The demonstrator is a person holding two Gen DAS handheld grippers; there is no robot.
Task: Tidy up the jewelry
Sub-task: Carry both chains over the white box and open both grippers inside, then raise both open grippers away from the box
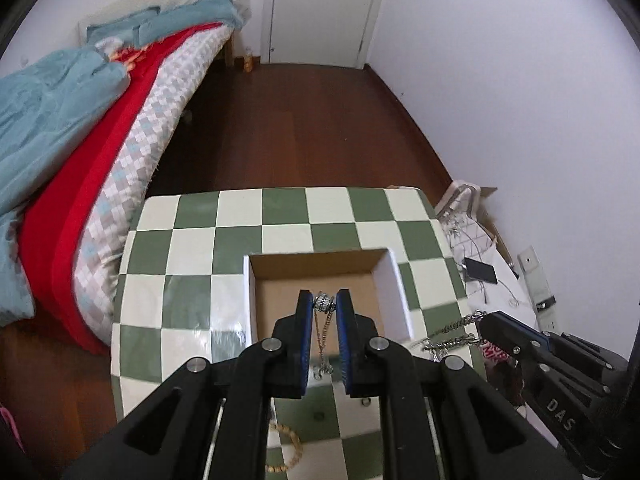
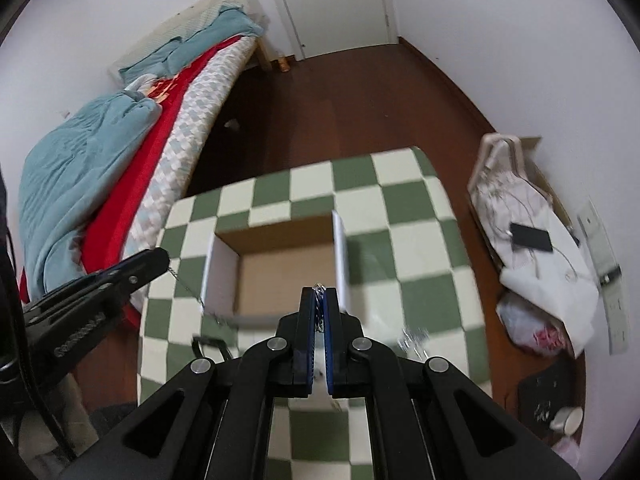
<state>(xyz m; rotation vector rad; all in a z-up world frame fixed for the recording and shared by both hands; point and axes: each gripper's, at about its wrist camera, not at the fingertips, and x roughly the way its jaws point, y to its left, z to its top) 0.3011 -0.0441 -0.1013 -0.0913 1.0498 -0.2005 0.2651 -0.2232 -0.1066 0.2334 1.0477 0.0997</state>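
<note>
Left wrist view: the left gripper [image 1: 324, 304] pinches a silver chain [image 1: 322, 336] by a beaded piece at its tips, links dangling toward 6 o'clock over the open cardboard box [image 1: 394, 280] on the checkered table [image 1: 192, 248]. The right gripper [image 1: 482, 322], at 4 o'clock, grips the chain's other end.

Right wrist view: the right gripper [image 2: 319, 296] is clamped nearly flat on thin links [image 2: 319, 292], above the box [image 2: 342, 256]; the left gripper [image 2: 162, 258] sits at 9 o'clock. Stretched between two grips, the chain could snag the box wall or slip from the thin pinch.
</note>
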